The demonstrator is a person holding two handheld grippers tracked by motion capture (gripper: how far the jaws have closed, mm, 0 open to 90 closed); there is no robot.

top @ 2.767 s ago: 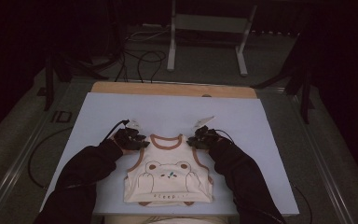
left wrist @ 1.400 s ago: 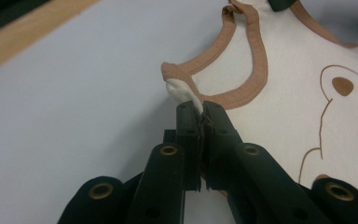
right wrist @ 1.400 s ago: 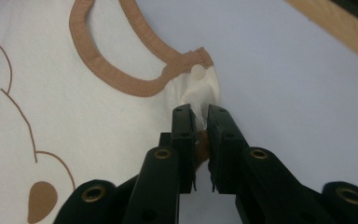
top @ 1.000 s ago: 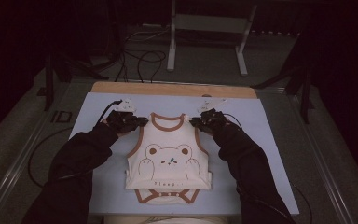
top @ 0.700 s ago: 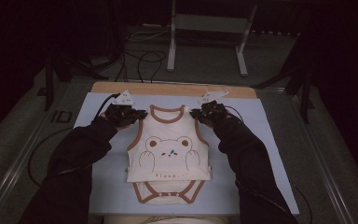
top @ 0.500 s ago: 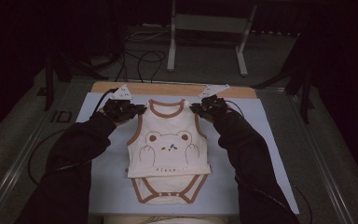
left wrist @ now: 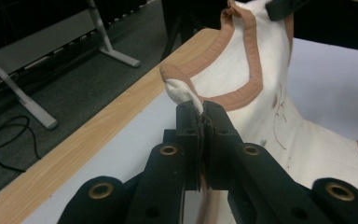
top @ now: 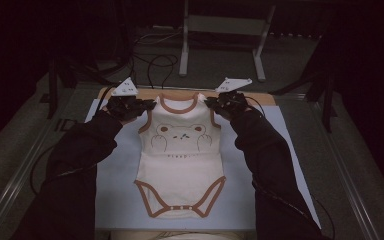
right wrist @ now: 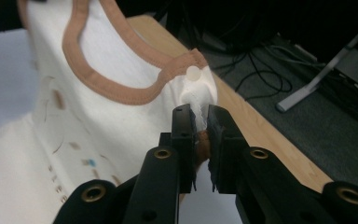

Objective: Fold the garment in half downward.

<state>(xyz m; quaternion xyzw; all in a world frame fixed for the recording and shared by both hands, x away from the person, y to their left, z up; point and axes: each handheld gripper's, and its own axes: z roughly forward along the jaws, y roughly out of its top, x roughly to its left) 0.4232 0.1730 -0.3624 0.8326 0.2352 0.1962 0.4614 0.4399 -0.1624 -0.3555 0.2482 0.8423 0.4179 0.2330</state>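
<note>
A cream cotton baby bodysuit with brown trim and a printed bear face point(top: 181, 150) is held up by its two shoulder straps over the pale blue tabletop point(top: 285, 150). The left gripper point(left wrist: 200, 109) is clamped on one strap, the fabric being pinched tight between its black jaws; the right gripper point(right wrist: 196, 114) is likewise closed on the other strap, beside a white snap button point(right wrist: 194, 73).

Compared with the earlier high views, both grippers are seen farther from the person and nearer the wooden far edge of the tabletop point(top: 260, 95), and the bodysuit has been drawn out from a shorter, gathered shape into its full length. The neckline is now stretched between the two grippers, and the snap-fastened crotch end point(top: 180, 207) lies near the person's edge. From this it is judged that the garment has been spread out, so that laying it flat or folding it could come next.

No container is seen on the tabletop.
</note>
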